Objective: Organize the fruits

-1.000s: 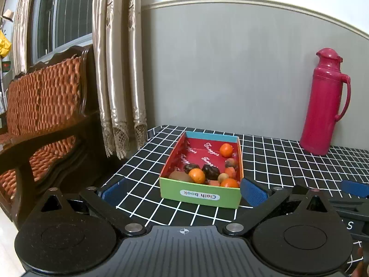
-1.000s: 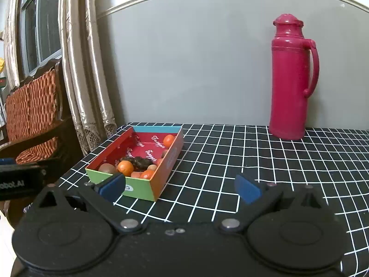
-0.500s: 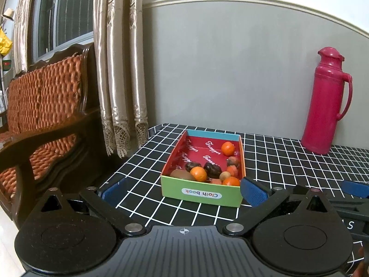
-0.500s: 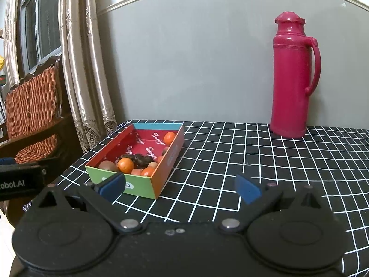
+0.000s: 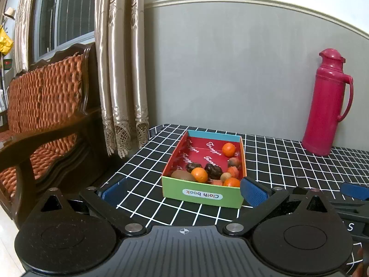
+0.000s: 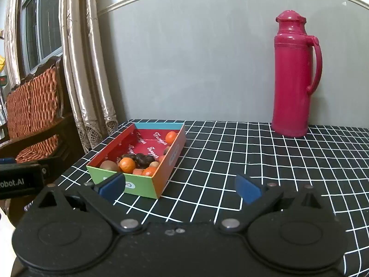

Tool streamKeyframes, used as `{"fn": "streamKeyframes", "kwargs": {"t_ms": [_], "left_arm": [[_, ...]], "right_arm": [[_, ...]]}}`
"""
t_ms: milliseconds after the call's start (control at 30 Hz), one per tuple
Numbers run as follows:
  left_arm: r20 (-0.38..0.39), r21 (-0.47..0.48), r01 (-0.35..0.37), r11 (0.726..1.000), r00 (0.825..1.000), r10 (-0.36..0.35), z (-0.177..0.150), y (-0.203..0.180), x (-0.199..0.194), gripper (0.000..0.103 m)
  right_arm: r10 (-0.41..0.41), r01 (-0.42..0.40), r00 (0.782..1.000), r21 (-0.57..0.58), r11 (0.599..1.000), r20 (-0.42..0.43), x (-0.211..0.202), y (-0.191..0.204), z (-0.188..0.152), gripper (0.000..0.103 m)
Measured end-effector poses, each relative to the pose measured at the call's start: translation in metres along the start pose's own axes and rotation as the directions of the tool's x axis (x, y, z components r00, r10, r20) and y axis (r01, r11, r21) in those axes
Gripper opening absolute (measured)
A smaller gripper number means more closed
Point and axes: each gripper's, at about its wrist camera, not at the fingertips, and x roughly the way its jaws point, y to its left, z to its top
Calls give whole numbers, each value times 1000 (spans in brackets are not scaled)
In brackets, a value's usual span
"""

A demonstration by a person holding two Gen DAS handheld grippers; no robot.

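Black cloth with a white grid covers the table (image 6: 253,161), and on it, toward ten o'clock from the right tool (image 6: 180,187), sits a shallow cardboard box (image 6: 166,168) with a green front, an orange side and a red lining. From the left tool (image 5: 183,190) the same box lies at twelve o'clock, just past the blue pads (image 5: 252,190). Both tools are spread wide with nothing between their fingers, and both hang short of the box. The worry, to my eye, is the box itself: it looks light, so a finger catching its rim could shove or tip it, and it stands near the table's left edge. The fruits (image 5: 208,169) are small and crowded toward the near end, so closing on one may nudge its neighbours or pinch two at once; the round ones would roll. They look mixed: several orange ones, two dark wrinkled ones, a brown oval like a kiwi, a pale little one, with one orange (image 5: 228,149) alone at the far end. A tall pink thermos (image 6: 293,76) stands at two o'clock, well apart, against the wall.
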Motion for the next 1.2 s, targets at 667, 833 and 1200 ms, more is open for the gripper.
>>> {"fn": "streamKeyframes", "kwargs": {"t_ms": [667, 833, 1200], "left_arm": [[-14, -20, 30, 999, 999, -30, 0, 1, 6, 103], [-56, -53, 65, 996, 996, -68, -2, 3, 13, 103], [-26, -37, 69, 997, 997, -70, -7, -2, 18, 102]], "right_arm": [[7, -7, 1000, 13, 1000, -6, 2, -3, -1, 102], [7, -7, 1000, 19, 1000, -5, 3, -5, -1, 102], [-2, 2, 1000, 27, 1000, -11, 6, -9, -3, 102]]}}
